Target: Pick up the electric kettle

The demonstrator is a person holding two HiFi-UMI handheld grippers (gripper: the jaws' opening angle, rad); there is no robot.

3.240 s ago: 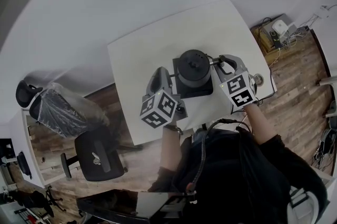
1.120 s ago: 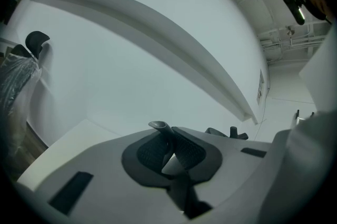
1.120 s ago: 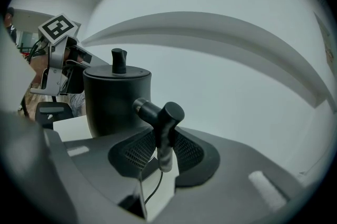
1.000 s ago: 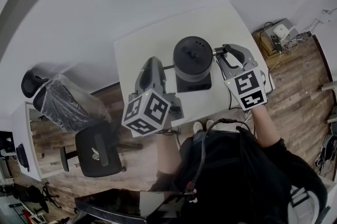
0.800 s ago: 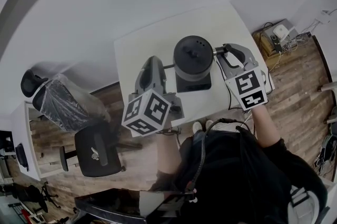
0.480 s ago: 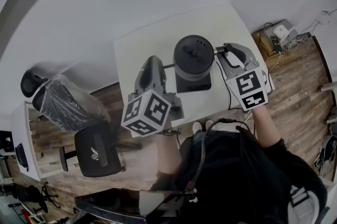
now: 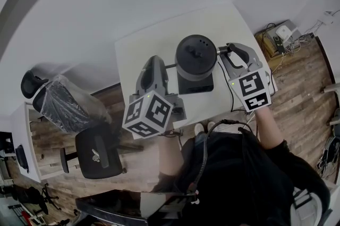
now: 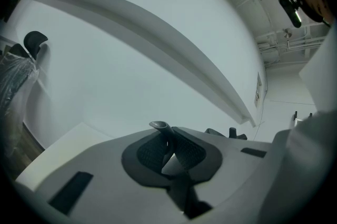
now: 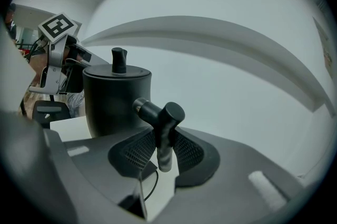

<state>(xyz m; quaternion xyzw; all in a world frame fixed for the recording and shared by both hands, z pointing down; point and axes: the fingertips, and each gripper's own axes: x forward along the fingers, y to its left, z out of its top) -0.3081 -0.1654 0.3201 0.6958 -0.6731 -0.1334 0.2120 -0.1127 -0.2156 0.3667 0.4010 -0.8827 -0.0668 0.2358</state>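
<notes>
Lifted clear since moments ago, the kettle (image 7: 196,55) hangs over its base (image 7: 195,84) by the table's (image 7: 154,39) near edge, its upright handle (image 9: 164,136) clamped in my right gripper (image 9: 163,150), body leftward; my left gripper (image 8: 167,150) is pinched together, empty.

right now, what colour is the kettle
The kettle is plain black, body and lid alike, with no pattern. The right gripper view shows it best.
</notes>
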